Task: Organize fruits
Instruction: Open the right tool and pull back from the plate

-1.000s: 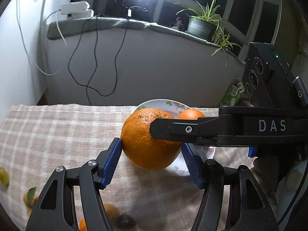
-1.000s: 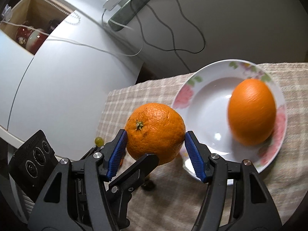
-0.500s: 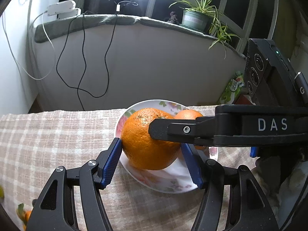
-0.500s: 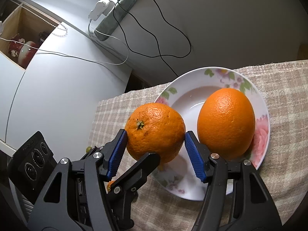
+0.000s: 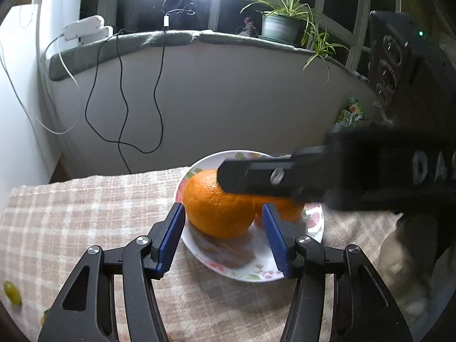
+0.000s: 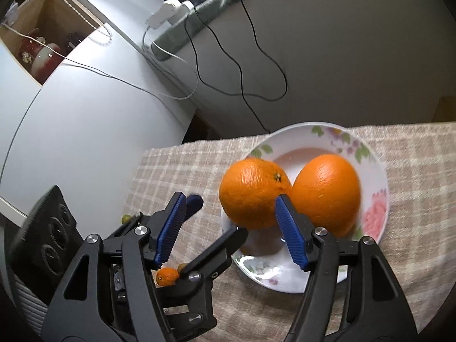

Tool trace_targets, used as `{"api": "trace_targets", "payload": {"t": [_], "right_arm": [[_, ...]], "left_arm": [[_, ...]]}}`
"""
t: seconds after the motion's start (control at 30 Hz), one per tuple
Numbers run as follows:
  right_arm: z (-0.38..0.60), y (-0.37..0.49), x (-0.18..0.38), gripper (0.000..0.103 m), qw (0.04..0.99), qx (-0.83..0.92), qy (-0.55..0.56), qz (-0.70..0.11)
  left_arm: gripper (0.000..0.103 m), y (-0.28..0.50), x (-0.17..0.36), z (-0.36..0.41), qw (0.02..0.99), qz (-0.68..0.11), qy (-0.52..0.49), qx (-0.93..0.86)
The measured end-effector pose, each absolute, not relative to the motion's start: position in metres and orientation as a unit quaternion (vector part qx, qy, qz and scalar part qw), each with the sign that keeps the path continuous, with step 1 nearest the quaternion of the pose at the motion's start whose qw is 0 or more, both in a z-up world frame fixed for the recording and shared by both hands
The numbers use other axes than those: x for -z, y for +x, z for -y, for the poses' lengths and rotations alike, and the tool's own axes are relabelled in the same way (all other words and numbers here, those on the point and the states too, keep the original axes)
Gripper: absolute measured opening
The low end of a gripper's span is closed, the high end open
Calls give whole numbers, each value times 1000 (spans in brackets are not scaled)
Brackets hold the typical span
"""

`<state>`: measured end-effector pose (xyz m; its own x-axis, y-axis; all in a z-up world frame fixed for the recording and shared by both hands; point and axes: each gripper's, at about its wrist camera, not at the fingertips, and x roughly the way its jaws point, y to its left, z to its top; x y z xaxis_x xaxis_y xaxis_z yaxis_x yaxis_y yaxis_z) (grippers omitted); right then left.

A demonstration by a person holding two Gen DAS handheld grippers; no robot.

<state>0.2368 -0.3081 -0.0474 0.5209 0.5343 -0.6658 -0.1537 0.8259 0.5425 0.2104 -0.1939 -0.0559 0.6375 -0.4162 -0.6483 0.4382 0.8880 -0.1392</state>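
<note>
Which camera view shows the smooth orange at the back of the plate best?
The right wrist view: there the smooth orange shows almost whole on the plate, beside the rougher orange. In the left wrist view only a sliver shows, behind that orange and the right gripper's finger.

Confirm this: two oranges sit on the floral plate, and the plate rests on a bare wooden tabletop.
Wrong on one count: the floral plate rests on a beige checked tablecloth, not bare wood, as the right wrist view shows. Two oranges, and, do sit on it.

Two oranges (image 6: 255,192) sit touching in the plate (image 6: 376,171) on the tabletop (image 6: 176,171) (a grape (image 5: 11,292) lies far left).
</note>
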Motion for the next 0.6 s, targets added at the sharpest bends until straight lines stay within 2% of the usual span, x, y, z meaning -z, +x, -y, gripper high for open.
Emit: {"api": "trace_targets", "payload": {"t": [0.23,0.37,0.5,0.6], "right_arm": [[308,230,43,69,847,-204,213,-442],[309,220,40,73,854,-204,199,-436],[311,208,33,74,864,-201,180,-425],[313,196,30,76,873,-197,166,-413]], "left_arm": [[56,202,54,180,906,-358,5,228],[57,193,50,172,909,-354,1,223],[65,181,46,160,911,-349,-7,219],[66,169,44,148,914,-344,-15,214]]}}
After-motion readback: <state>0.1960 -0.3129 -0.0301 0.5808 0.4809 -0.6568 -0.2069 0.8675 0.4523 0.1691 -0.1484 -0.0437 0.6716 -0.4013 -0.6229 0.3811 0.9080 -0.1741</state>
